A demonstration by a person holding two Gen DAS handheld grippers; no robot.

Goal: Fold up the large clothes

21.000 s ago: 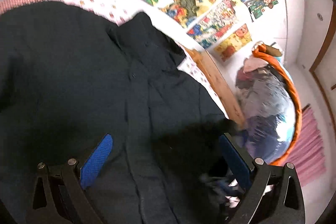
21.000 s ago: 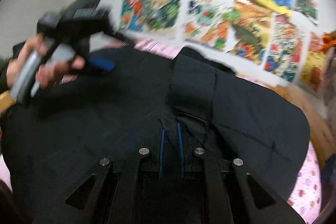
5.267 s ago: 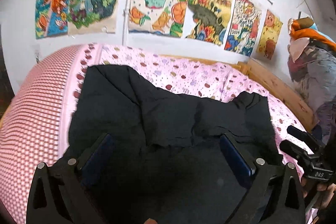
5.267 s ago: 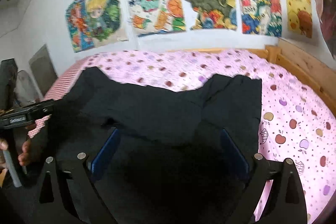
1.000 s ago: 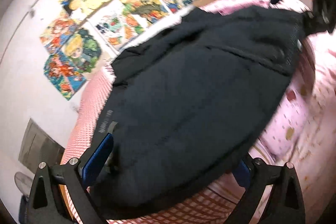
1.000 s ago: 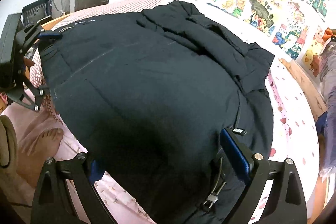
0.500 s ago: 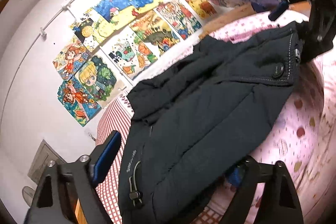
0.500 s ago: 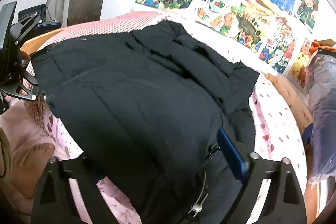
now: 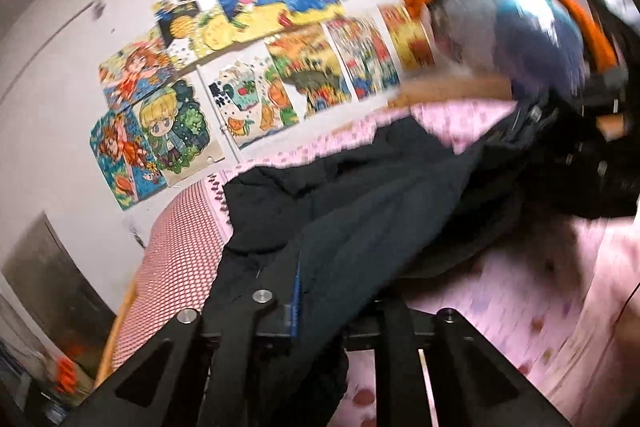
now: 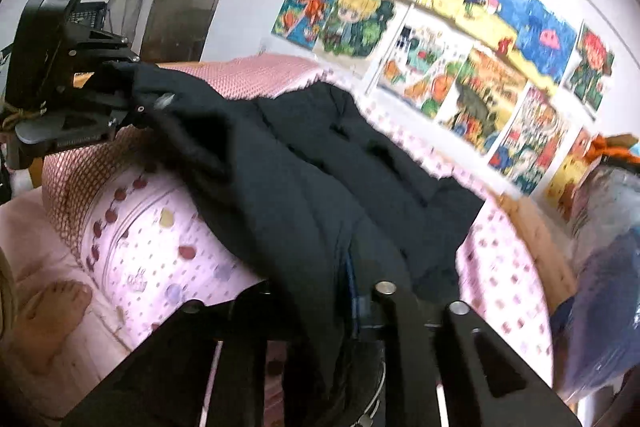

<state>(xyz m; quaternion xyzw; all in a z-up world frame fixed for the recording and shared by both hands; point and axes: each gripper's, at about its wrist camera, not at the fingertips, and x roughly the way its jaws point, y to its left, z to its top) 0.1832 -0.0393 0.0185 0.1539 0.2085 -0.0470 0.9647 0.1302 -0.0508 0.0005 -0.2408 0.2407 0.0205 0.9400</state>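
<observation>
A large black padded jacket [image 9: 360, 211] lies across the pink bed [image 9: 560, 267], its near hem lifted. My left gripper [image 9: 316, 299] is shut on the jacket's hem at one corner. My right gripper [image 10: 344, 291] is shut on the hem at the other corner, with the jacket [image 10: 304, 171] stretched between the two. The left gripper also shows in the right wrist view [image 10: 100, 95], pinching the far corner. The right gripper shows blurred in the left wrist view [image 9: 568, 147].
The bed's pink dotted sheet [image 10: 160, 239] and red-checked part [image 9: 180, 247] show beside the jacket. Drawings [image 10: 440, 39] cover the wall. A stuffed blue and orange bag [image 9: 520, 27] stands past the wooden bed end [image 10: 536, 239]. A bare foot [image 10: 48, 307] is on the floor.
Both grippers have closed on the jacket's near hem. The hem has lifted off the bed and the views have swung with motion blur.
</observation>
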